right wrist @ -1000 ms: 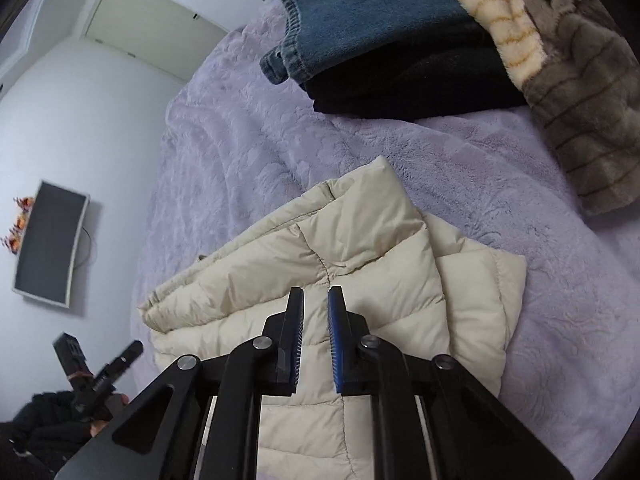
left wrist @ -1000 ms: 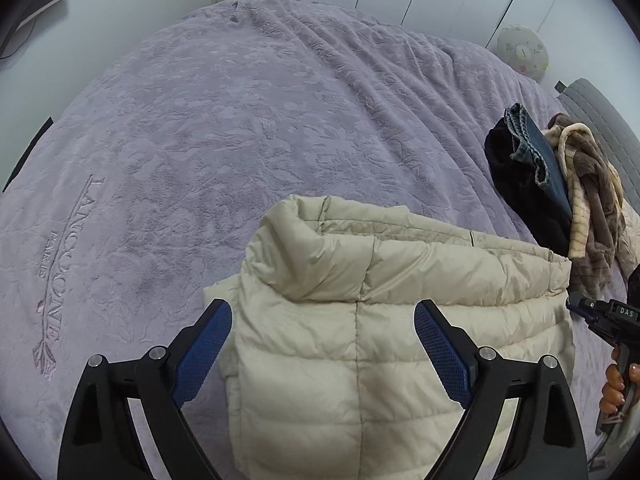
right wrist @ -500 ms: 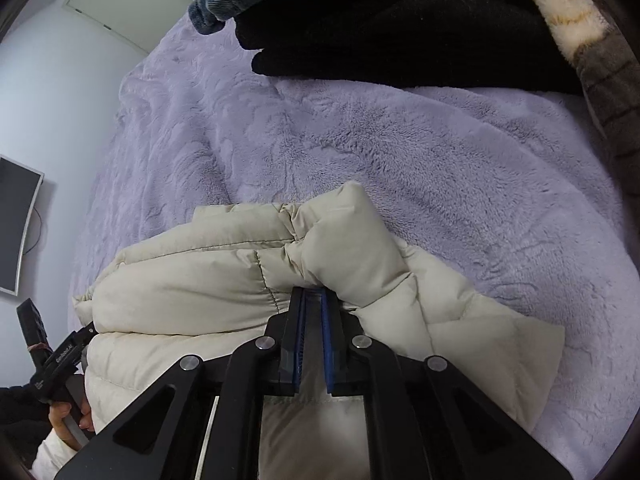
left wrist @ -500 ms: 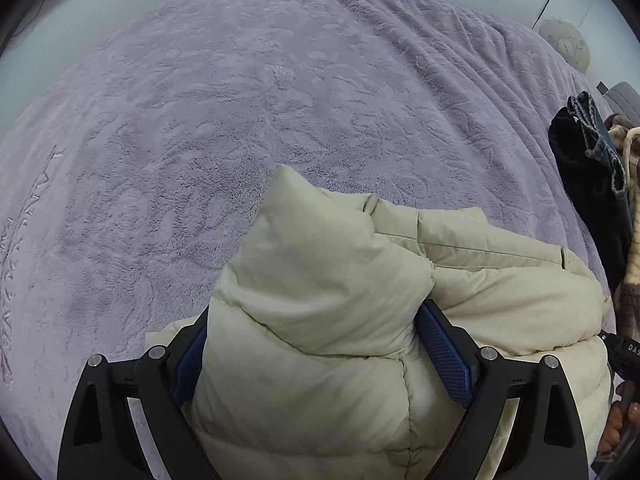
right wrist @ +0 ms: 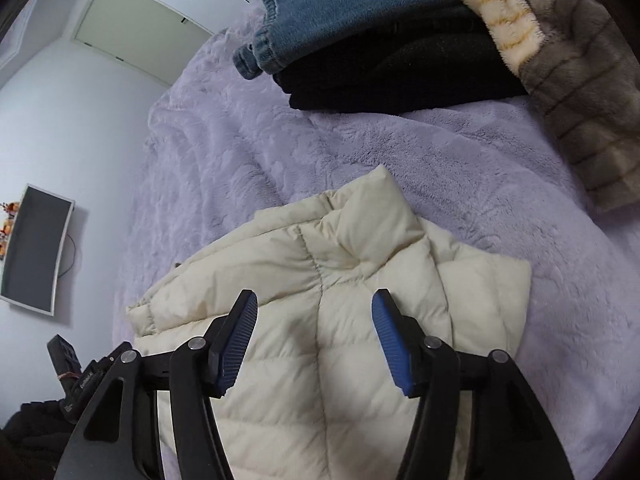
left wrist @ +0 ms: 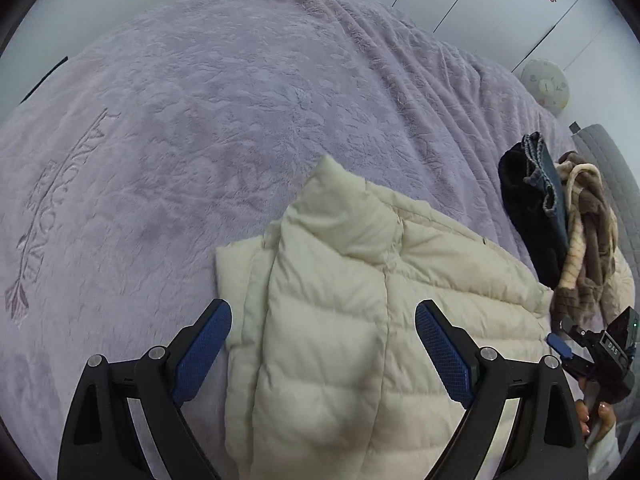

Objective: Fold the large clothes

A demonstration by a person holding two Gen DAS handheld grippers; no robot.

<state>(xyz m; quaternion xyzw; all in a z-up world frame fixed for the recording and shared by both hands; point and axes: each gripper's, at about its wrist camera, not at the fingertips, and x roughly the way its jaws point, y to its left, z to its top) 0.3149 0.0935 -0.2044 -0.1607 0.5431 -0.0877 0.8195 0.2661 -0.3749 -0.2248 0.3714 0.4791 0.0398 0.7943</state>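
A cream puffer jacket (left wrist: 360, 300) lies folded on the purple bedspread (left wrist: 240, 120), its collar end pointing away from me. My left gripper (left wrist: 323, 312) hovers open just above it, one blue pad on each side of the folded body, neither touching. In the right wrist view the same jacket (right wrist: 360, 264) lies under my right gripper (right wrist: 314, 304). Its jaws are opening, wide apart above the quilted fabric, with nothing pinched between them. The jacket's near end is hidden behind both tools.
A pile of folded clothes lies beyond the jacket: blue jeans (right wrist: 352, 8), a black garment (right wrist: 400, 76) and a striped fleece (right wrist: 580, 80). A monitor (right wrist: 32, 252) hangs on the wall. White wardrobe doors and a round cushion (left wrist: 544, 86) stand past the bed.
Half a second ago the jacket's fold bulged between the left pads and the right jaws were shut at it. Both tools have pulled back, the right has opened, and the jacket lies flatter.
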